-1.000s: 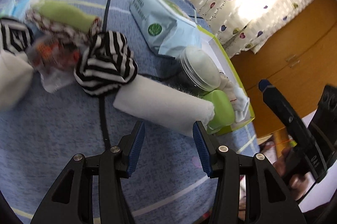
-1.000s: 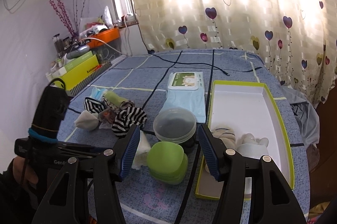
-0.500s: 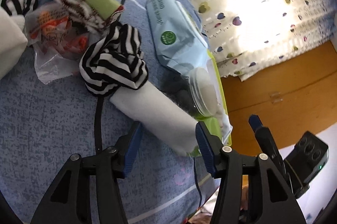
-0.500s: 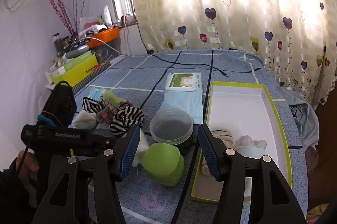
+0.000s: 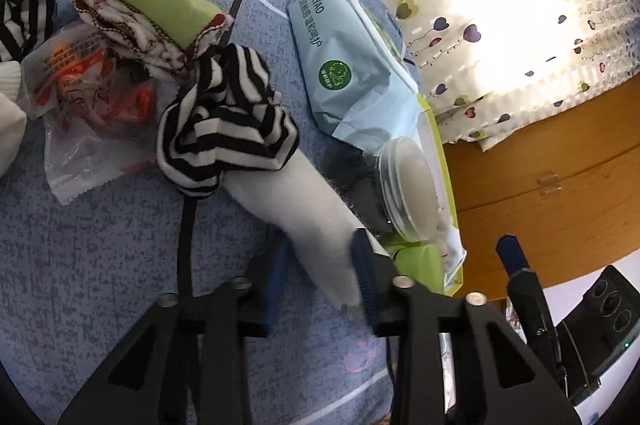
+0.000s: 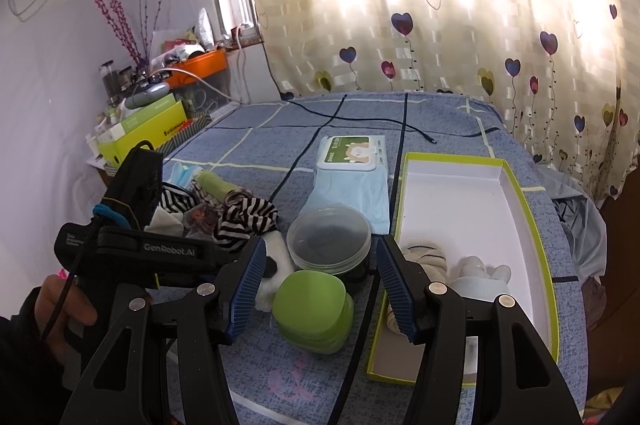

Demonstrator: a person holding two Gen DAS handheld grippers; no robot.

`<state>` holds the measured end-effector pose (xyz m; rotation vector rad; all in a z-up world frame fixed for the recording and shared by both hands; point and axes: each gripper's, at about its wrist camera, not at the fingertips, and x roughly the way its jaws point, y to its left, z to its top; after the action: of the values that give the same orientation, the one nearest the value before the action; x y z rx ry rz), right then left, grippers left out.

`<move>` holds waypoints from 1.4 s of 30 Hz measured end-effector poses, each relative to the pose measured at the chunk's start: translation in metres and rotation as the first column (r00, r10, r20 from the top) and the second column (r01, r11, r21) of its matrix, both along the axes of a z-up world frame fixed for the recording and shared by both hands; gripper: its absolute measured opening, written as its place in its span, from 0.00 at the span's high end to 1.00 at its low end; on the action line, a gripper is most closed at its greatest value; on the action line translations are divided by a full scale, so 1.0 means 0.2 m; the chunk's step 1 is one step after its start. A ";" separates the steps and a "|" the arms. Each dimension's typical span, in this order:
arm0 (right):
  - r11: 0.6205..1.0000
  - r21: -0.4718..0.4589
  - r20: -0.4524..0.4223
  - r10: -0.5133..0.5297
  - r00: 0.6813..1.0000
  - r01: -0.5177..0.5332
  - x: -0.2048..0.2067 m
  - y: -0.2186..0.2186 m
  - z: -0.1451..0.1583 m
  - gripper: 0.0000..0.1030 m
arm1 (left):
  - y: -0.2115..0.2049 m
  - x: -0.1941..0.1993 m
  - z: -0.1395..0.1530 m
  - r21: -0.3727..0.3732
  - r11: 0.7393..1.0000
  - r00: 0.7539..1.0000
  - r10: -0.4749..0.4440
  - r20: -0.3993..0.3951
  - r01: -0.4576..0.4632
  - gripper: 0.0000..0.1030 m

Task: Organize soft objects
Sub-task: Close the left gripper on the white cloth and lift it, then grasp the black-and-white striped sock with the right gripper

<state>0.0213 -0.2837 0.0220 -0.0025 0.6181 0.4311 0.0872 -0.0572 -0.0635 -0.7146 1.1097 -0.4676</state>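
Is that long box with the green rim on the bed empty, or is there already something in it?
Not empty. The green-rimmed box is open, with two soft bundles at its near end: a striped one and a pale one. The rest is bare.

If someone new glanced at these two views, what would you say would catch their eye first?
Probably the left tool, its jaws closing around the near end of a white rolled cloth on the blue bedspread. Just beyond lies a crumpled black-and-white striped garment. To the right sits a green-rimmed white box with a few soft items at its near end, while the right tool hangs open above a green lid.
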 end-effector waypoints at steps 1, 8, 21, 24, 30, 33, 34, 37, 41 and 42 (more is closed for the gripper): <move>1.000 0.001 0.001 0.001 1.000 -0.001 0.00 0.00 0.00 0.44 | 0.00 0.00 0.01 0.006 1.000 1.000 0.001 0.006 -0.001 0.77; 1.000 -0.004 0.011 0.019 1.000 -0.019 -0.01 0.05 -0.01 0.44 | 0.07 -0.10 0.10 0.088 0.996 0.995 -0.012 0.095 0.004 0.79; 0.995 -0.009 -0.012 0.101 0.995 -0.101 0.01 0.27 -0.03 0.44 | 0.23 -0.29 0.20 0.167 0.986 0.982 -0.022 0.190 -0.010 0.80; 0.993 -0.019 -0.033 0.116 0.993 -0.117 0.05 0.34 -0.05 0.44 | 0.31 -0.32 0.22 0.182 0.982 0.979 0.008 0.204 -0.046 0.80; 0.987 -0.055 -0.078 0.150 0.986 -0.154 0.14 0.49 -0.11 0.44 | 0.46 -0.36 0.27 0.213 0.969 0.964 0.073 0.256 -0.130 0.80; 0.983 -0.077 -0.101 0.156 0.983 -0.164 0.18 0.56 -0.14 0.44 | 0.52 -0.35 0.30 0.230 0.959 0.952 0.094 0.291 -0.165 0.80; 0.983 -0.085 -0.108 0.156 0.982 -0.165 0.19 0.58 -0.15 0.44 | 0.53 -0.35 0.31 0.233 0.957 0.949 0.098 0.300 -0.173 0.80; 0.979 -0.118 -0.128 0.153 0.980 -0.168 0.24 0.65 -0.18 0.44 | 0.59 -0.32 0.33 0.231 0.955 0.942 0.109 0.317 -0.188 0.80; 0.974 -0.158 -0.160 0.138 0.977 -0.164 0.30 0.72 -0.22 0.44 | 0.64 -0.29 0.33 0.224 0.952 0.937 0.127 0.327 -0.207 0.80; 0.973 -0.166 -0.169 0.134 0.976 -0.163 0.32 0.73 -0.24 0.44 | 0.65 -0.29 0.33 0.220 0.952 0.935 0.131 0.329 -0.210 0.80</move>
<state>0.0846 -0.1372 -0.0251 -0.1889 0.8133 0.5232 0.0302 0.0734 0.0034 -0.4874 0.7830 -0.2700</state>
